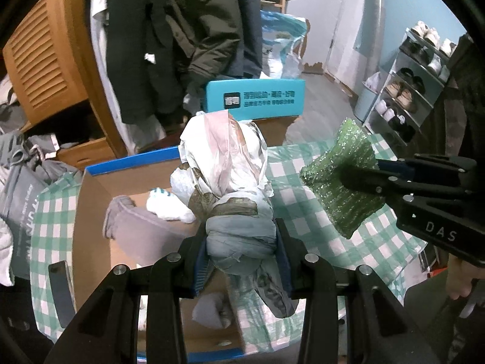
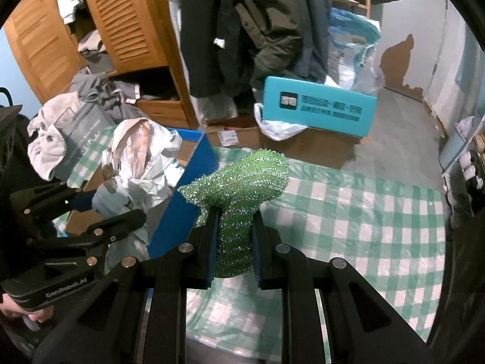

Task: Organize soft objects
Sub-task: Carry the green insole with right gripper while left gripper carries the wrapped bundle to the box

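A bundle of crumpled plastic bags (image 1: 230, 182), white, pale pink and grey-blue with brown patches, stands upright at the centre of the left wrist view, pinched at its grey-blue lower end; in the right wrist view it appears at centre left. Below it an open cardboard box (image 1: 91, 212) with blue edging holds grey cloth items (image 1: 139, 221) and a white item (image 1: 169, 206). A glittery green mesh scouring cloth (image 2: 239, 194), pinched at its narrow lower part and flaring above, occupies the centre of the right wrist view.
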A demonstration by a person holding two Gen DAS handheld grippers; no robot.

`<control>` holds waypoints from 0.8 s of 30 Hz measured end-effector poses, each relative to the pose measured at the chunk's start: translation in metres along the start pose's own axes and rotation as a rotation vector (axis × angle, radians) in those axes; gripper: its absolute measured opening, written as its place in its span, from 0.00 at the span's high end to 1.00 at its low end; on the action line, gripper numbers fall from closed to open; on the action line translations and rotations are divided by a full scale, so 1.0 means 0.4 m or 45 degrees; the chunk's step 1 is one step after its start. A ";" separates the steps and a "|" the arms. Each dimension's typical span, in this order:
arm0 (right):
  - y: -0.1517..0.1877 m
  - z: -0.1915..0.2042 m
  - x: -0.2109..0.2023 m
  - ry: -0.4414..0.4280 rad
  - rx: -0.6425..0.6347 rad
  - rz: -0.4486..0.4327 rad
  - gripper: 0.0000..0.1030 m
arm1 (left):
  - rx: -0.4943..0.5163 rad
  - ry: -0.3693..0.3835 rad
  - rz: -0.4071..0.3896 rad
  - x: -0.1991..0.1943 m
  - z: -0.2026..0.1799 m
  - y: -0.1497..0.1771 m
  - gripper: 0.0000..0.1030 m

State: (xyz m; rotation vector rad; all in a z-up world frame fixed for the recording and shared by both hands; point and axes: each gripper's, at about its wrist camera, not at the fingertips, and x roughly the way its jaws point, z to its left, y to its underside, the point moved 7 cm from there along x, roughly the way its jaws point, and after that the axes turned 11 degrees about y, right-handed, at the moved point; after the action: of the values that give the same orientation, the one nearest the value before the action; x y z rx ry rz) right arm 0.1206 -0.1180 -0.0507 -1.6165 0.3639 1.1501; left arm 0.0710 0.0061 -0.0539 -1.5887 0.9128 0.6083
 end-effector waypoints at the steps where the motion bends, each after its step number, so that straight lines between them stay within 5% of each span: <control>1: -0.001 0.008 0.002 -0.002 -0.005 0.001 0.84 | -0.004 -0.002 -0.002 -0.003 0.007 0.001 0.61; 24: -0.044 0.275 0.112 -0.136 -0.172 0.091 0.84 | -0.145 -0.148 -0.009 -0.038 0.259 0.067 0.61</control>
State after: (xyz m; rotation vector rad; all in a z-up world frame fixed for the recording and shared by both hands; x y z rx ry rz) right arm 0.1012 -0.0019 -0.0736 -1.6622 0.2817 1.3337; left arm 0.0499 0.1089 -0.0796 -1.6391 0.7977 0.7510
